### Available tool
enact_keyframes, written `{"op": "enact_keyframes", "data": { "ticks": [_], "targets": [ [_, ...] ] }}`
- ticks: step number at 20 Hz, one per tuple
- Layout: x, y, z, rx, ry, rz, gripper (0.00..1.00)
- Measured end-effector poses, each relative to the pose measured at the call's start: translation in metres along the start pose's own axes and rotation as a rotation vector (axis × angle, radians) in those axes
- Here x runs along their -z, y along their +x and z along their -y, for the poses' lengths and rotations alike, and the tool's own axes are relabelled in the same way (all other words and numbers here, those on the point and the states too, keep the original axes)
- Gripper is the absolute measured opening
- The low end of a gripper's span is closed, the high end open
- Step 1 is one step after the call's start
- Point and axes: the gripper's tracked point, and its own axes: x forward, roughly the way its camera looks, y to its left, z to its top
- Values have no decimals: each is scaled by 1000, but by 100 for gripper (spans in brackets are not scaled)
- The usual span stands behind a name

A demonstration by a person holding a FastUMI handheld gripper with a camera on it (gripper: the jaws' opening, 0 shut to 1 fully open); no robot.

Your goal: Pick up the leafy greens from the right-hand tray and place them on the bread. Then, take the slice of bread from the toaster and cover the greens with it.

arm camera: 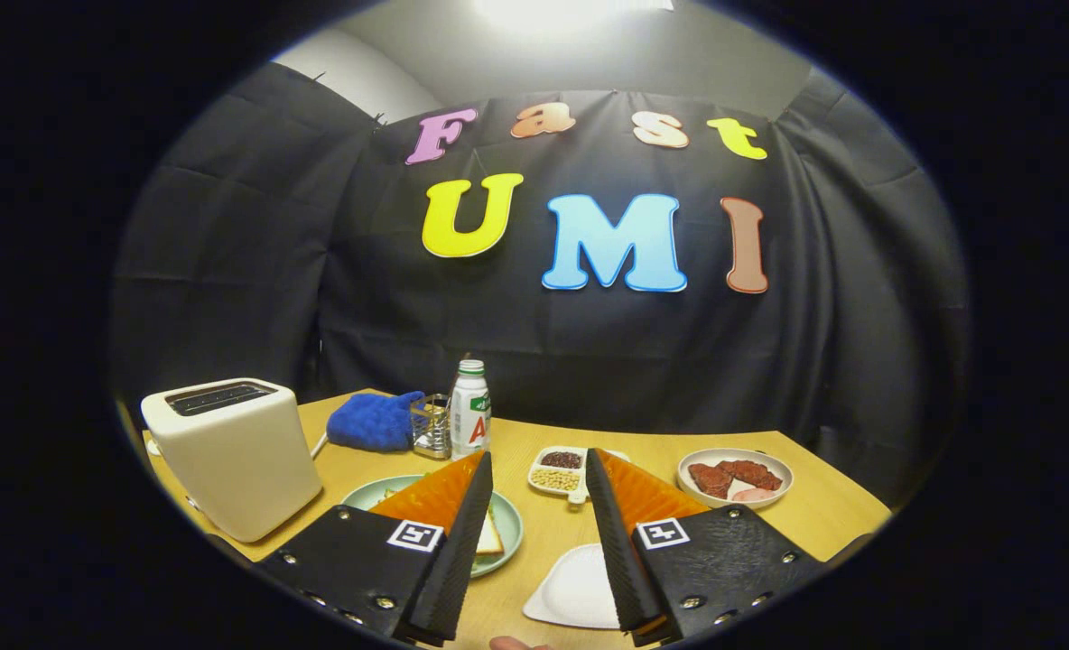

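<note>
My gripper (539, 454) hangs open above the wooden table (543, 533), with nothing between its fingers. Under the left finger lies a pale green plate (509, 524) with a slice of bread (489, 539) on it, mostly hidden by that finger. A little green shows at the plate's far side (388, 494); I cannot tell whether it is the leafy greens. A white tray (575, 591) lies just below the fingers, between them, and its visible part is bare. The cream toaster (232, 456) stands at the far left, its top slots dark; I cannot make out a slice in them.
Beyond the plate stand a blue mitt (374, 421), a metal holder (431, 426) and a white bottle (469, 408). A small divided dish of beans (560, 471) sits ahead between the fingertips. A plate of meat (735, 477) lies to the right. The black cloth wall closes off the back.
</note>
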Motion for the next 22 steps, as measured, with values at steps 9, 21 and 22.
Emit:
{"op": "enact_keyframes", "data": {
  "ticks": [9,21,22],
  "targets": [
    [9,-33,147,133,10,-8,63],
    [58,-78,344,277,29,-37,63],
    [63,-79,358,269,36,-38,63]
  ]
}}
